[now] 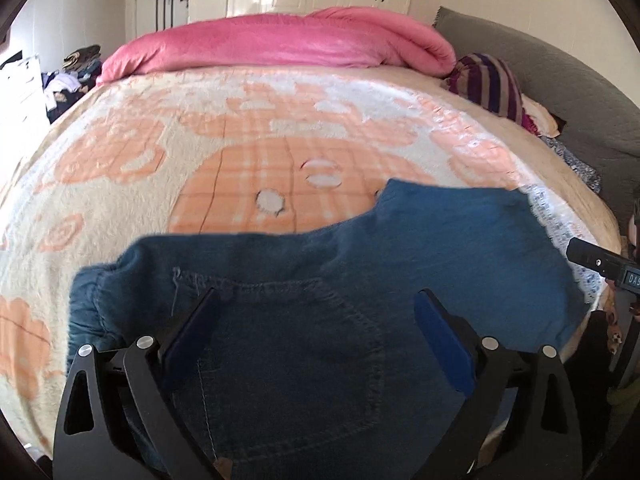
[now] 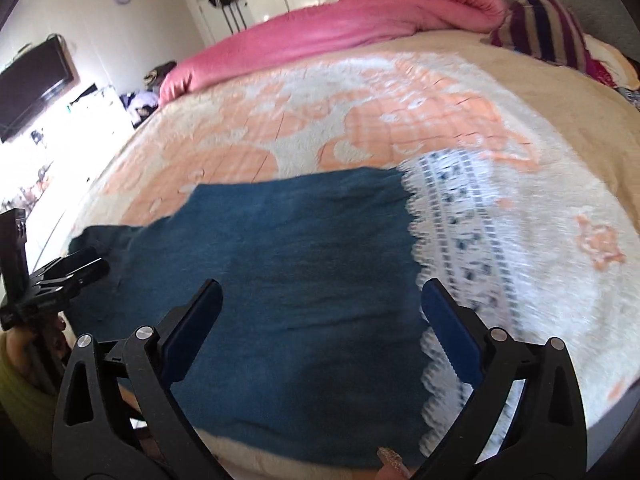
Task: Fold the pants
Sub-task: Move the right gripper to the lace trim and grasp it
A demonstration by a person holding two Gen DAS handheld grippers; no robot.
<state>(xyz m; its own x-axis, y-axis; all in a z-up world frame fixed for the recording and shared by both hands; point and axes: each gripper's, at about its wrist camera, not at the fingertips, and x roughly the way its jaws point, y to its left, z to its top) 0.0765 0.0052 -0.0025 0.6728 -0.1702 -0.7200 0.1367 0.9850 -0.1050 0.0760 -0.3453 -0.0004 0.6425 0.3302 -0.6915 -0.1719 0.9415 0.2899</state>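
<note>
Blue denim pants (image 1: 304, 264) lie flat on the peach and cream blanket (image 1: 160, 140) near the bed's front edge, back pocket (image 1: 288, 340) facing up. My left gripper (image 1: 318, 294) hovers open over the pocket area, with the denim below its fingers and not pinched. In the right wrist view the pant leg (image 2: 300, 240) ends in a white lace hem (image 2: 452, 240). My right gripper (image 2: 322, 283) stands open above the leg, its right finger over the lace. The left gripper's body (image 2: 60, 276) shows at the left edge there.
A rolled pink duvet (image 1: 280, 40) lies across the far side of the bed. A striped cushion (image 1: 488, 80) and a grey headboard (image 1: 540, 60) are at the right. A clothes pile (image 1: 68, 80) and a TV (image 2: 32, 84) stand to the left.
</note>
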